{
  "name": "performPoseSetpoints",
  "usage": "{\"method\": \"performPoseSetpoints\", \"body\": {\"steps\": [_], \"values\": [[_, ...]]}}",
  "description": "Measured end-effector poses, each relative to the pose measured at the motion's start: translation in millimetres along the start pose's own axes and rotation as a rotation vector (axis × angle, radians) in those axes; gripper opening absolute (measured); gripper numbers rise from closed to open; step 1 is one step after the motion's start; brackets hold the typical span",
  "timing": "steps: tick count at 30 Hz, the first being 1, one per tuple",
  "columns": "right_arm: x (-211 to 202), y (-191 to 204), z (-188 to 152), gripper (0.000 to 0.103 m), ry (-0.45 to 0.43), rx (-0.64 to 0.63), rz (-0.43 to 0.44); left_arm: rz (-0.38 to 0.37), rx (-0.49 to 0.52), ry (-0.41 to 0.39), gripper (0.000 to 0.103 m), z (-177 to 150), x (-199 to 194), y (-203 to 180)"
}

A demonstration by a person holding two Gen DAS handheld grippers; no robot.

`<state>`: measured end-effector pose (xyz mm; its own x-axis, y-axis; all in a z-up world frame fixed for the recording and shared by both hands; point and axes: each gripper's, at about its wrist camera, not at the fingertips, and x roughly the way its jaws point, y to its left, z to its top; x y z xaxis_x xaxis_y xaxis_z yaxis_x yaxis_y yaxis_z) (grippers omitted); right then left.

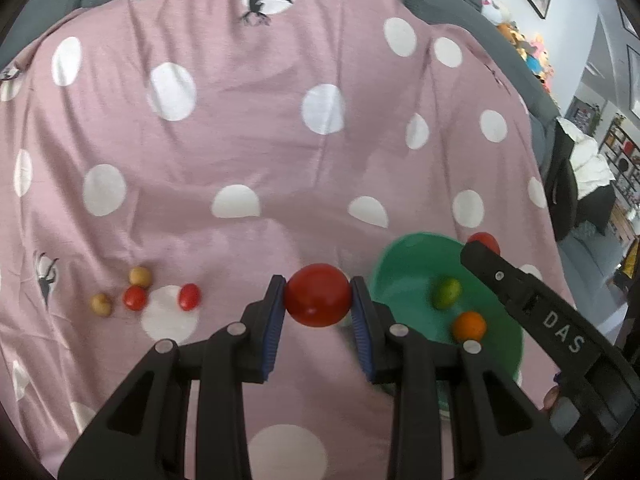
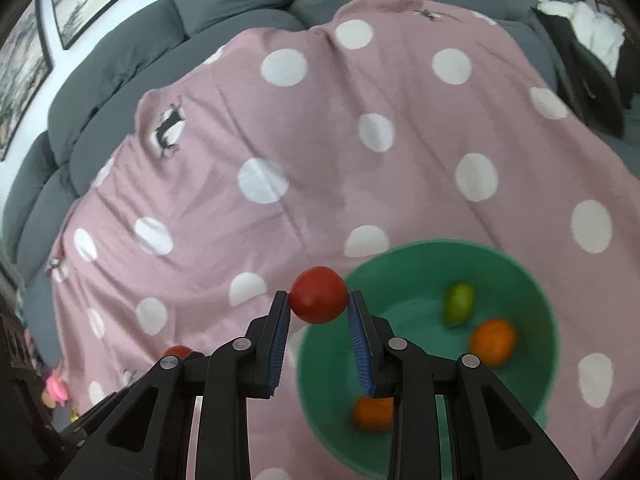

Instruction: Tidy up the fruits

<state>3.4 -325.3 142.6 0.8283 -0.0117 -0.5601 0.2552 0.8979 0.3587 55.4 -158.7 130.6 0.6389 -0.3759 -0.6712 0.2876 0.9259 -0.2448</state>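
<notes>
Between the blue ribbed pads of the left gripper (image 1: 318,300) sits a red tomato (image 1: 318,295), clamped across its widest part and held just left of the green bowl (image 1: 408,256). Over the bowl's near-left rim, the right gripper (image 2: 318,300) pinches a second tomato (image 2: 319,294) the same way, at its equator. Both look smooth, round and glossy, so I judge them light but slippery and easy to bruise; a hold across the middle with modest squeeze suits them, since the ribbed pads give the friction and a harder pinch could split the skin. Inside the bowl, which looks like smooth rigid plastic with a deep curved wall, lie a lime (image 2: 459,304) and two oranges (image 2: 493,342), loose and apart from one another; these have duller, firmer rinds and should bear contact from a dropped tomato. Well left of the bowl, on the cloth (image 1: 240,120), rest two small red fruits (image 1: 135,298) and two small yellowish ones (image 1: 140,276), close together, some touching. That cloth is soft pink fabric with white dots, creased and yielding, draped over a grey sofa (image 2: 120,52), so anything round set on it may roll into the folds.
</notes>
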Motion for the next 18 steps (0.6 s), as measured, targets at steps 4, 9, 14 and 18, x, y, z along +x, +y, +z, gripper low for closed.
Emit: {"method": "performPoseSetpoints", "body": {"steps": [4,9,14,18], "values": [[-3,-9,2,0.032,-0.011,0.007,-0.052,-0.016,0.023,0.003,0.032,-1,5,-11],[-7,-22,5,0.032,-0.013,0.032,-0.084,-0.069,0.033,0.019,0.032,-2,13,-23],[-9,-31,6,0.032,-0.017,0.046,-0.116,-0.095,0.059,0.023,0.032,-4,17,-34],[-10,-39,6,0.032,-0.017,0.060,-0.130,-0.118,0.070,0.037,0.032,-6,23,-42]]}}
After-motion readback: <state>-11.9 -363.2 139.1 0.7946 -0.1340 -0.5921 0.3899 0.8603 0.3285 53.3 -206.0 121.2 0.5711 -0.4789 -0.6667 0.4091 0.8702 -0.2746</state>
